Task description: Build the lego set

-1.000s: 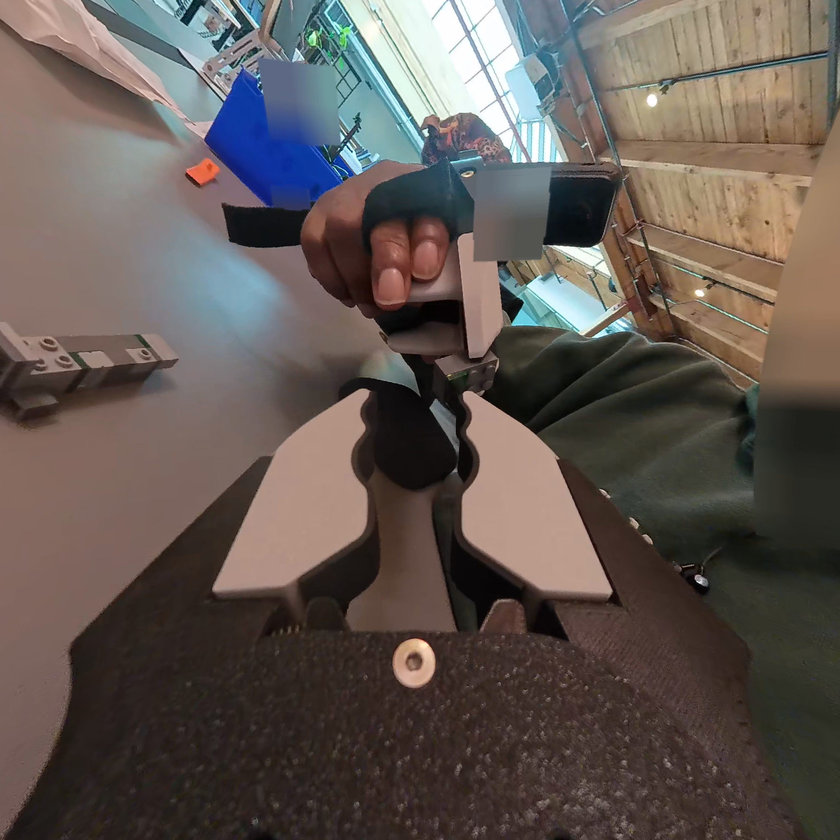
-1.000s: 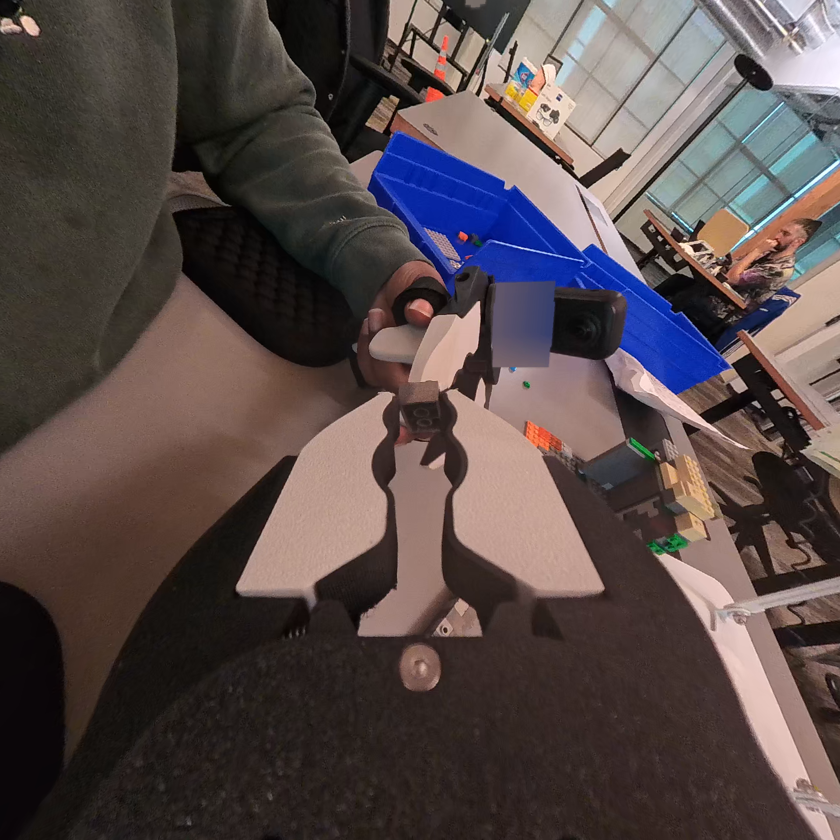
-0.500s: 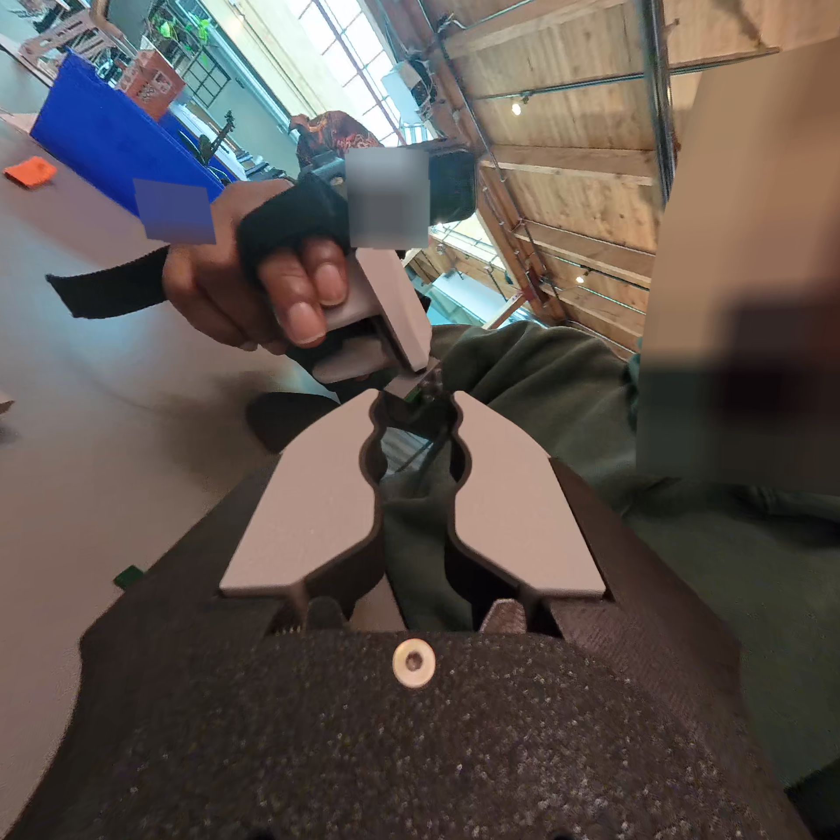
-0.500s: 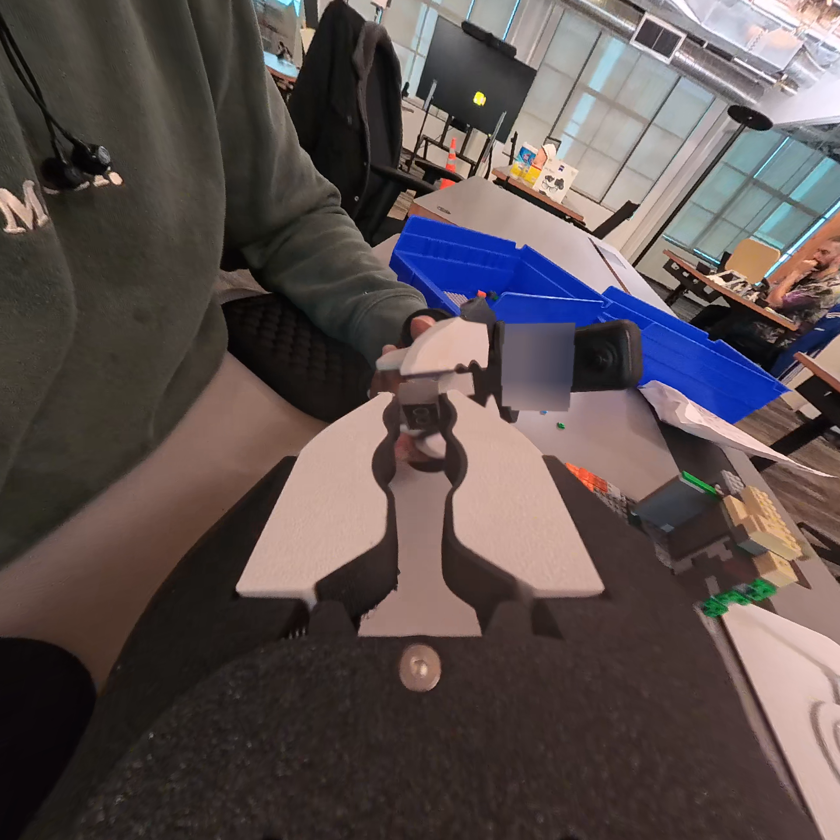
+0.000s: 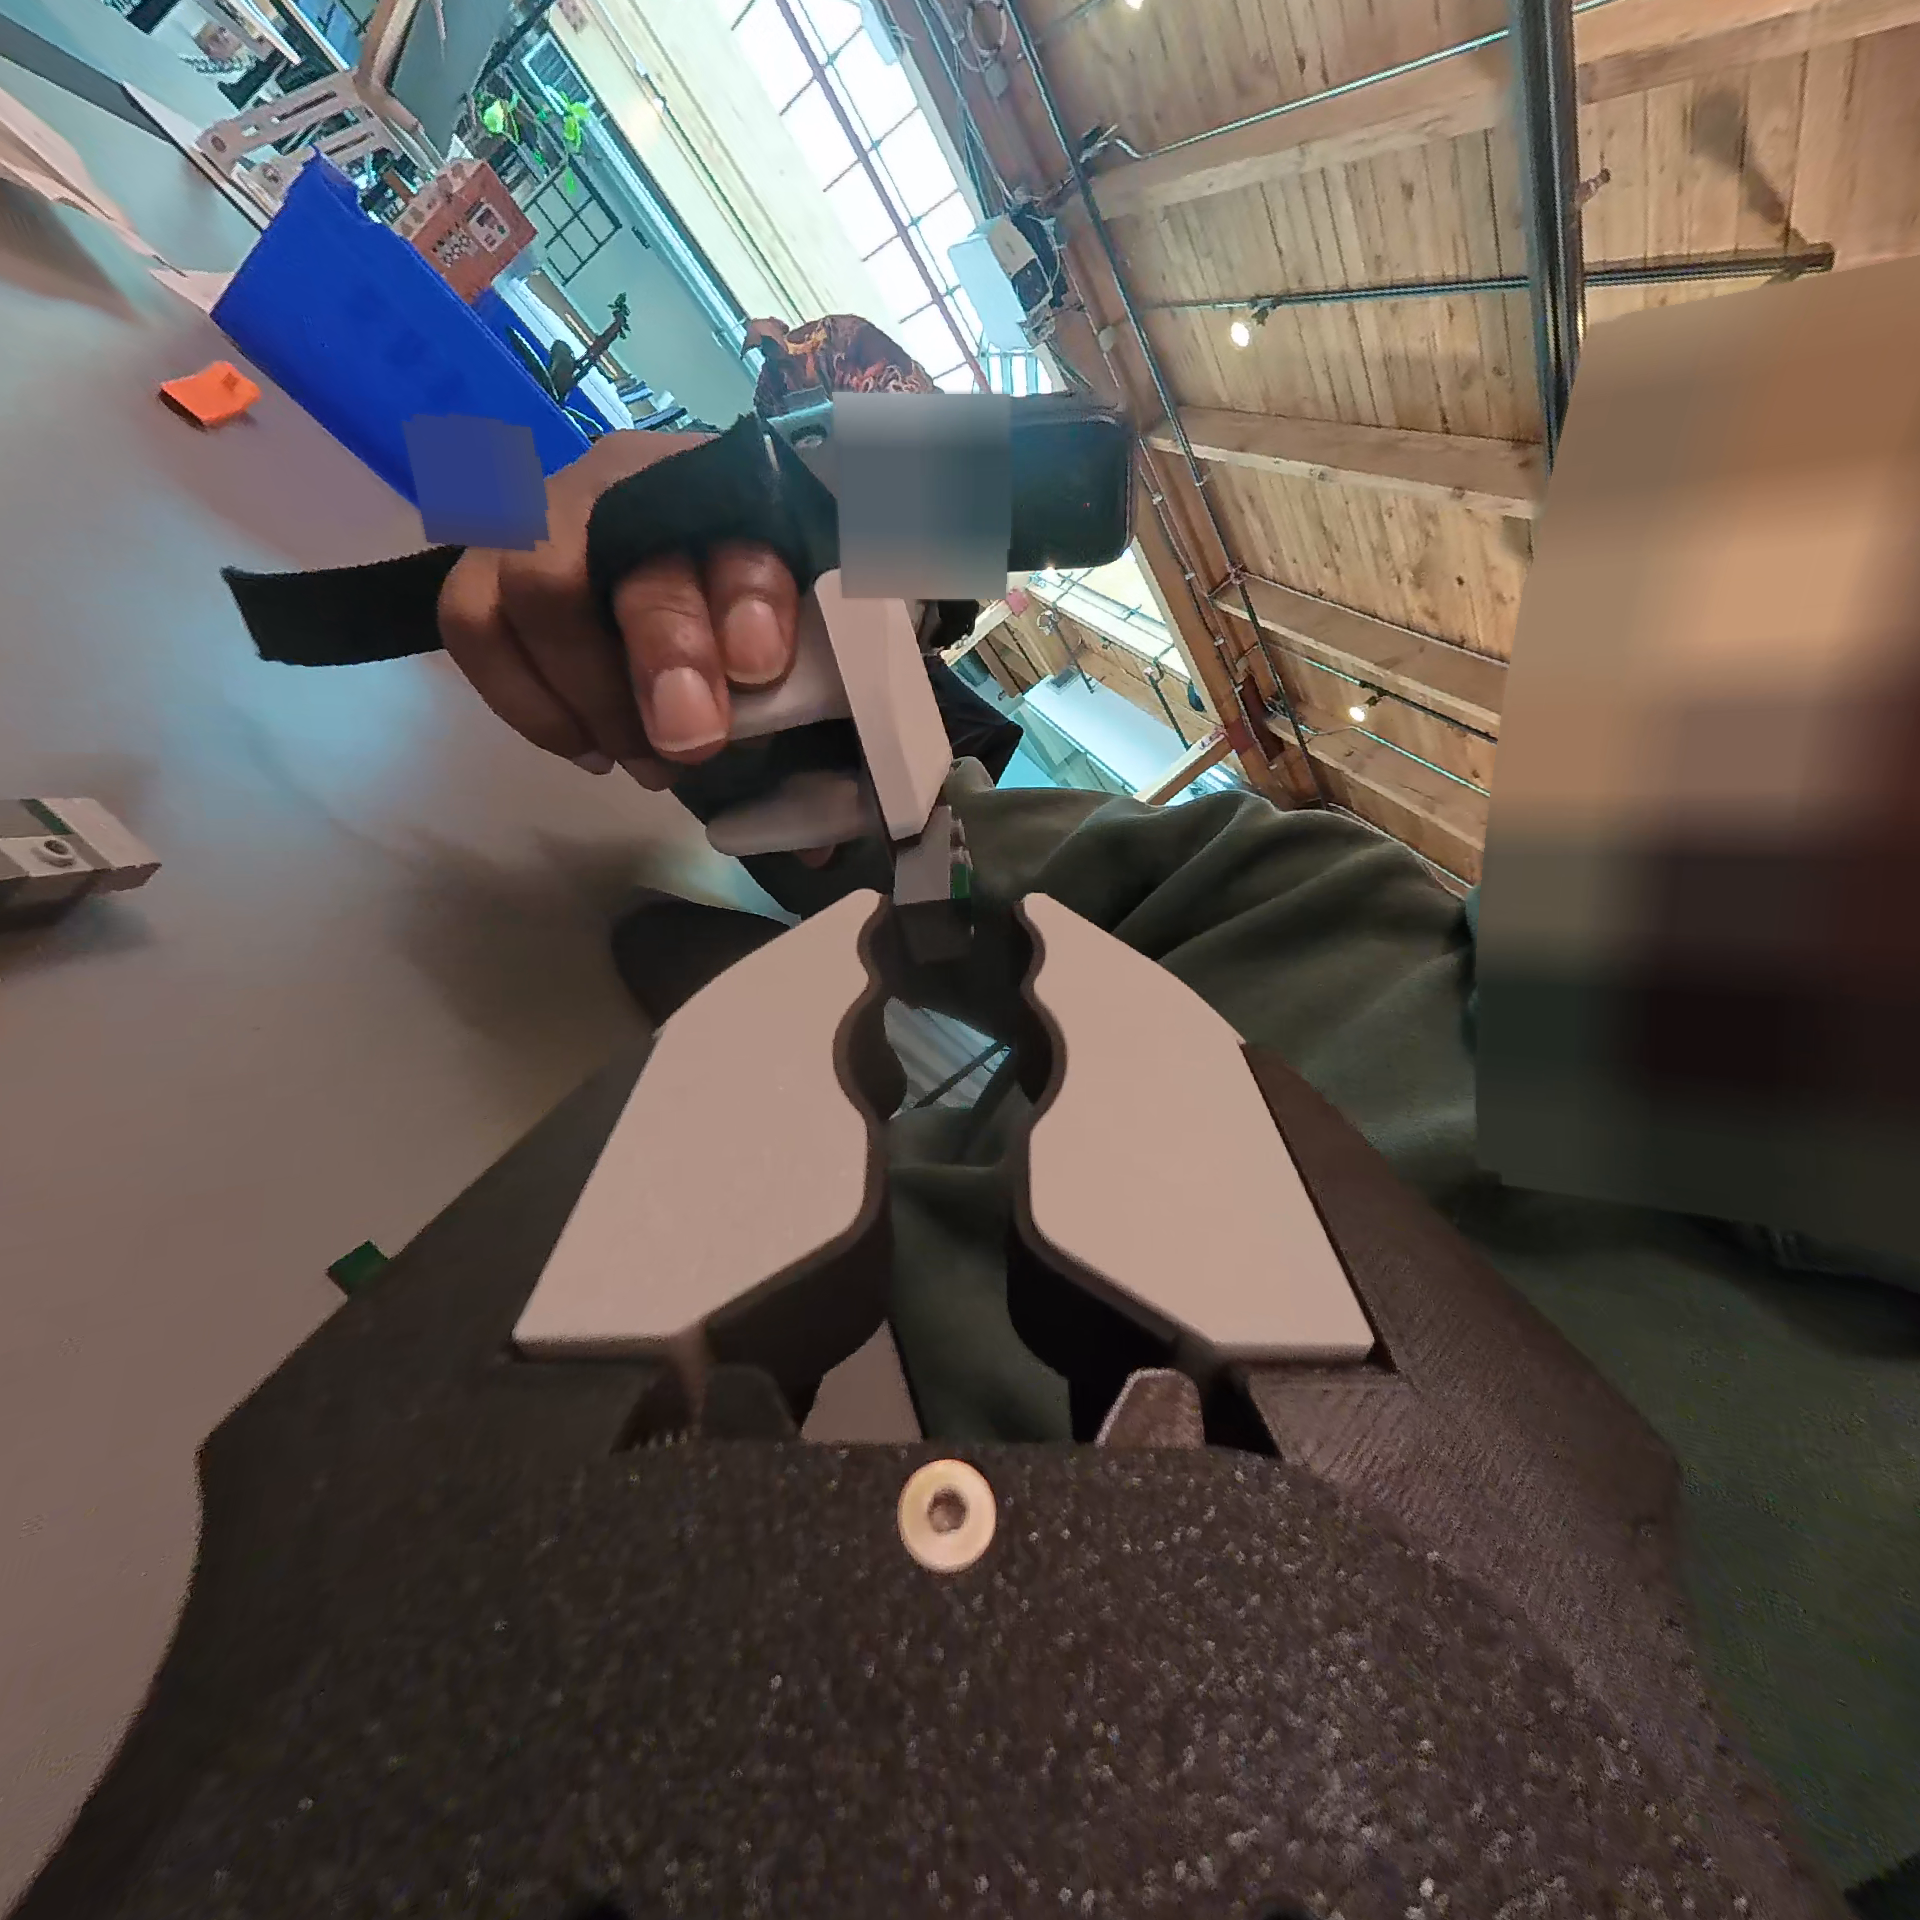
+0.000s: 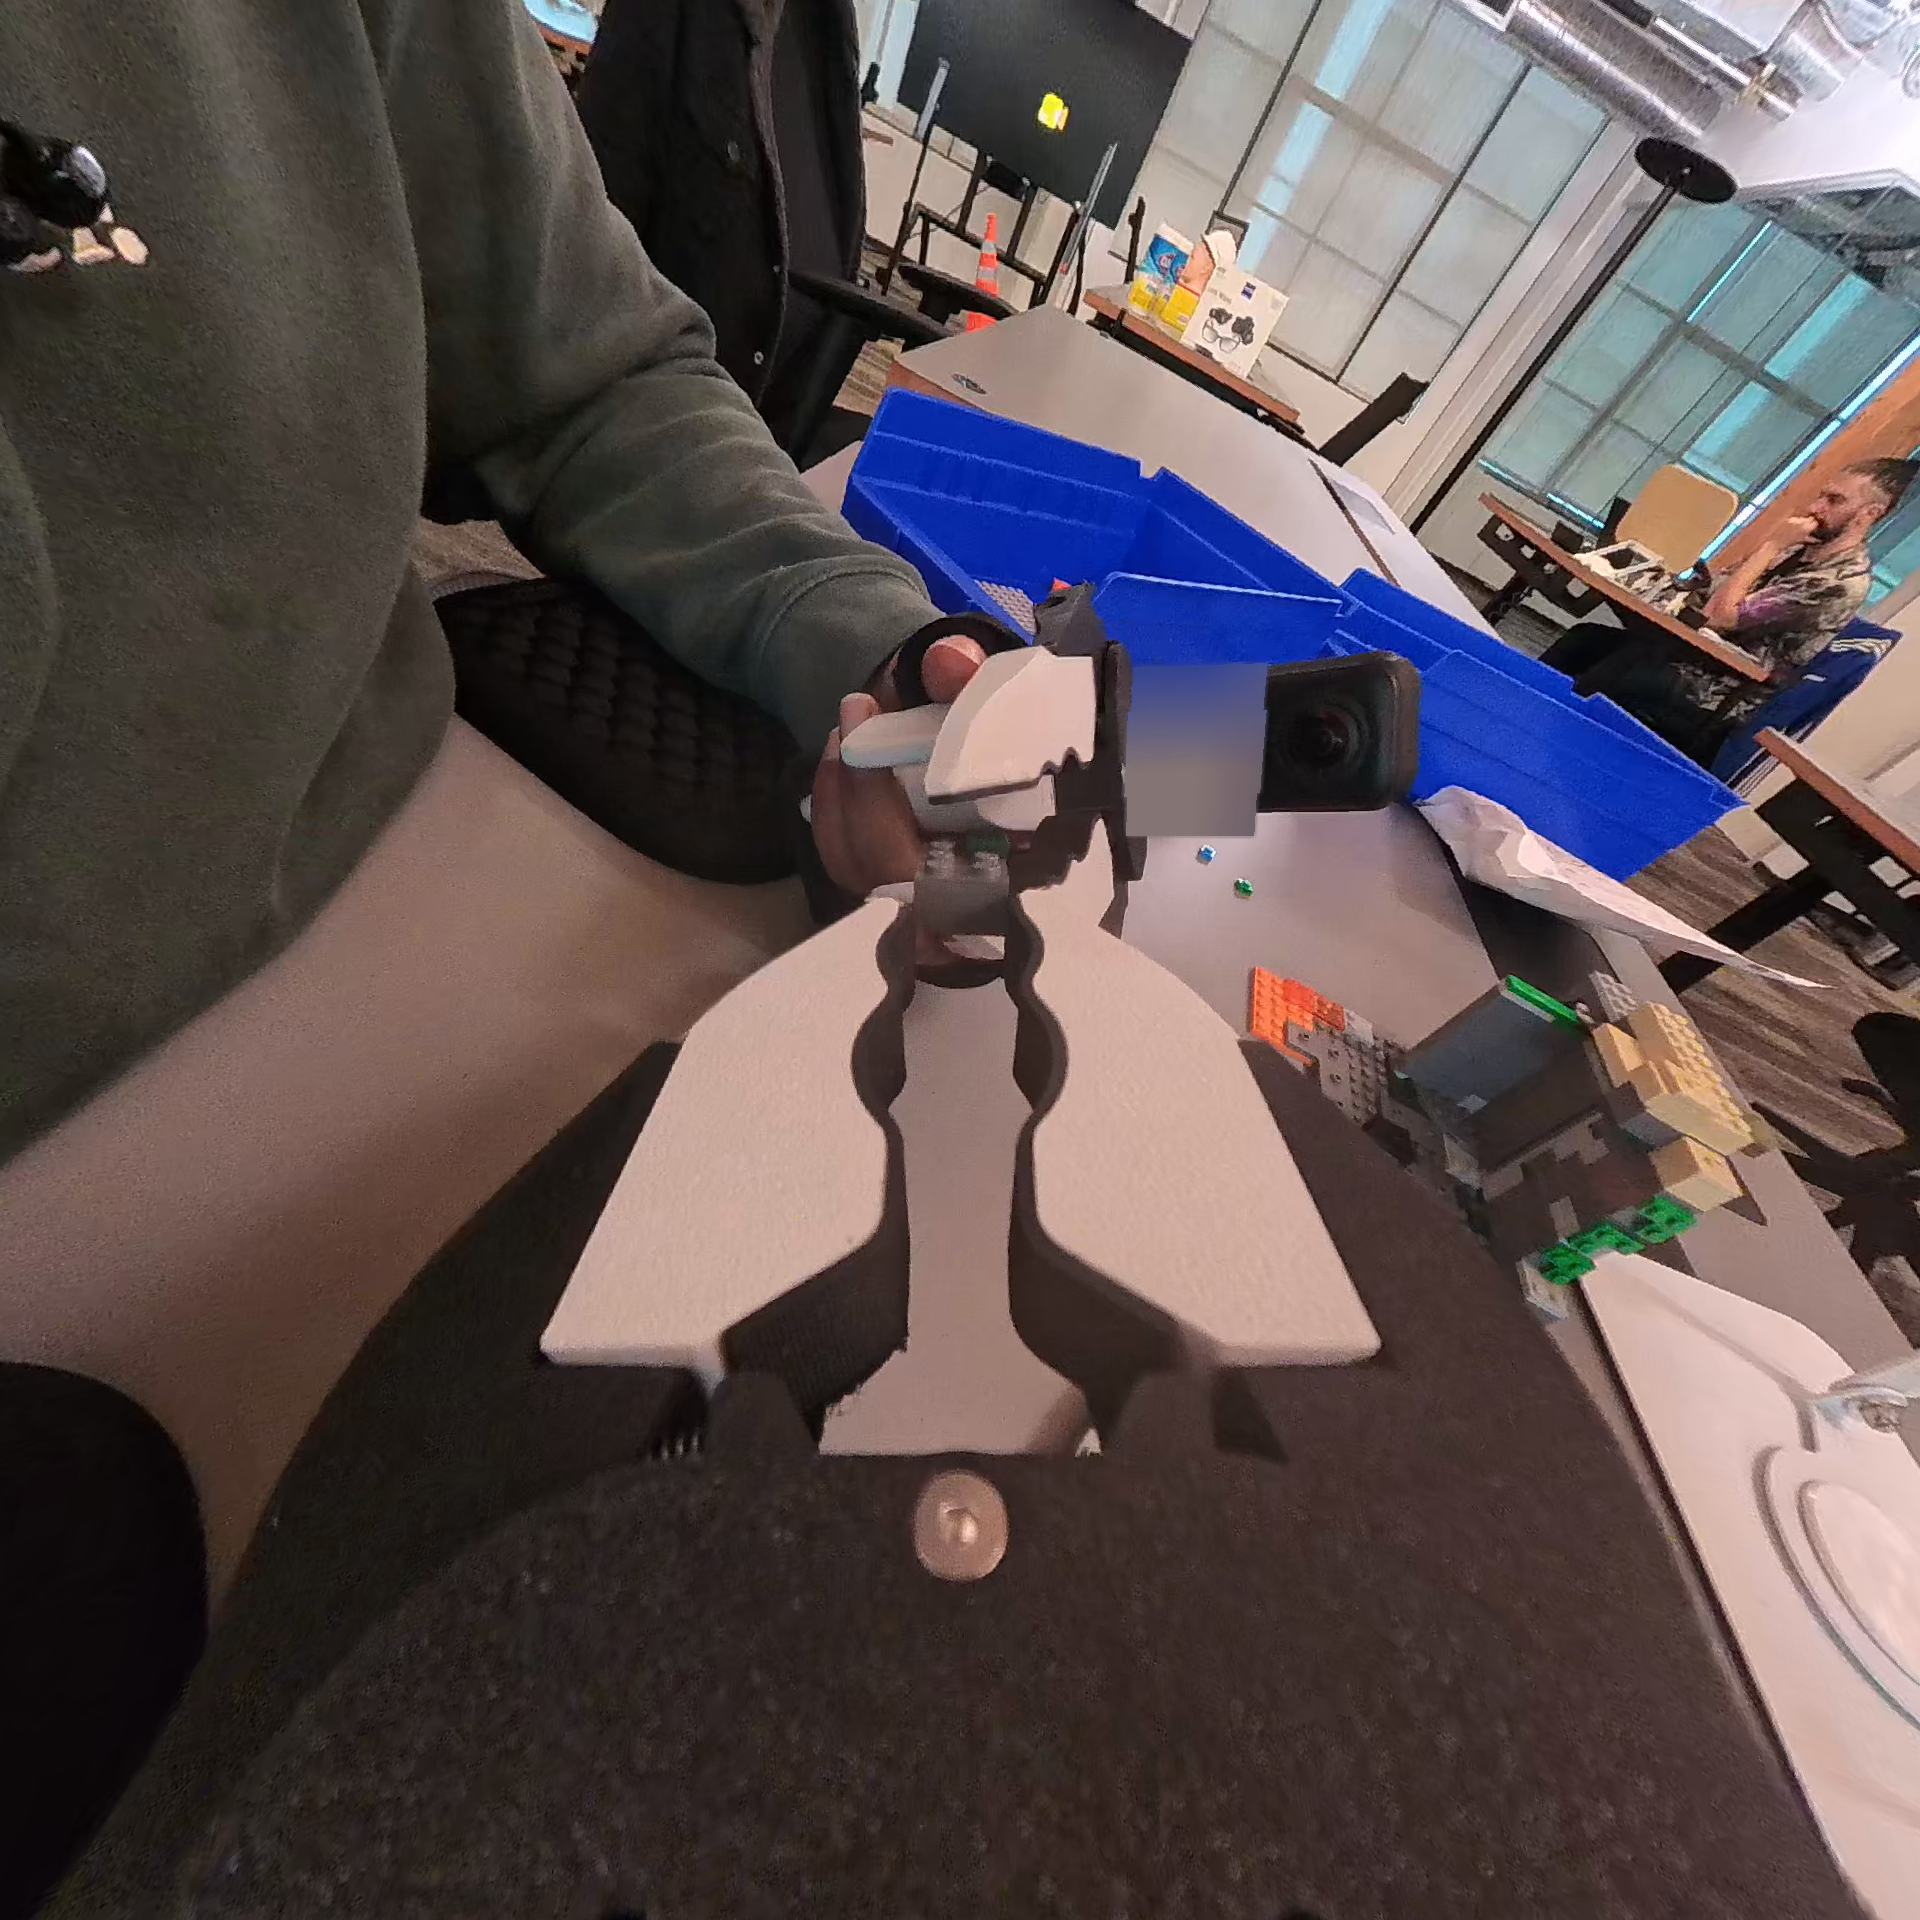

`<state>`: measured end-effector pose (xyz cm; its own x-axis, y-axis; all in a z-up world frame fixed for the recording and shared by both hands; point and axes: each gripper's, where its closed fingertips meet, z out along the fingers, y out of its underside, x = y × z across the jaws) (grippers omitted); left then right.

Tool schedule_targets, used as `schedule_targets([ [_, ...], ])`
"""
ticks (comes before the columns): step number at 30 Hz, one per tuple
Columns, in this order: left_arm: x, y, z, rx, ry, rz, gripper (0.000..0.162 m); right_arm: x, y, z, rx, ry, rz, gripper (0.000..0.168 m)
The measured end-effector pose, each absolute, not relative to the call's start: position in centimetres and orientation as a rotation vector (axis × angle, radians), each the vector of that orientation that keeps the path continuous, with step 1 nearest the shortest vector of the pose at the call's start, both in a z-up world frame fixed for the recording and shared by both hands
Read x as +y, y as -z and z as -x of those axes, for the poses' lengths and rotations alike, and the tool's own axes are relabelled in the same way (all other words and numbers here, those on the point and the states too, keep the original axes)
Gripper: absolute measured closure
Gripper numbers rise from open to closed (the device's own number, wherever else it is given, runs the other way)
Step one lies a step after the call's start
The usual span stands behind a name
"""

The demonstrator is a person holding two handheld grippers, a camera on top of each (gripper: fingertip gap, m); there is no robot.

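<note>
Two grippers meet above the grey table (image 6: 1351,914): right gripper (image 6: 961,914) clamps a grey brick (image 6: 956,883). Left gripper (image 5: 951,920) stands parted around that brick, well clear of the blue bins (image 6: 1195,551).

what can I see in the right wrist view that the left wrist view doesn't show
Only the right wrist view shows the built lego model, the orange plate beside it and the open blue bins.

Only the left wrist view shows a loose orange piece, a grey lego assembly at the table's left edge and the wooden ceiling.

Both show the grey brick held between the two grippers' tips, and the green sleeve.
</note>
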<state>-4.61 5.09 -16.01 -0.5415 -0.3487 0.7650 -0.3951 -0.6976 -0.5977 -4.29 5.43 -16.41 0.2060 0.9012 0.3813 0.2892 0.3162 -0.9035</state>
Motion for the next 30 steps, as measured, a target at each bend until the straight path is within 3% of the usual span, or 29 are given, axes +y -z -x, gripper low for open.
schedule_targets([
  [9, 5.9, 16.9, 4.0, -1.215, -2.419, -1.627, 0.149, 6.1, 17.3, 4.0, -1.344, -0.571, 1.265, 0.152],
  [14, 9.2, 18.1, 3.6, -1.157, -2.406, -1.900, 0.149, 8.4, 19.3, 2.3, -1.228, -0.484, 1.594, 0.153],
  [20, 12.1, 20.3, 3.5, -1.039, -2.311, -2.179, 0.149, 6.7, 25.5, 3.3, -1.118, -0.528, 2.103, 0.153],
  [30, 12.5, 20.8, 3.7, -1.025, -2.291, -2.237, 0.149, 7.7, 28.7, 4.1, -1.049, -0.420, 2.340, 0.154],
])
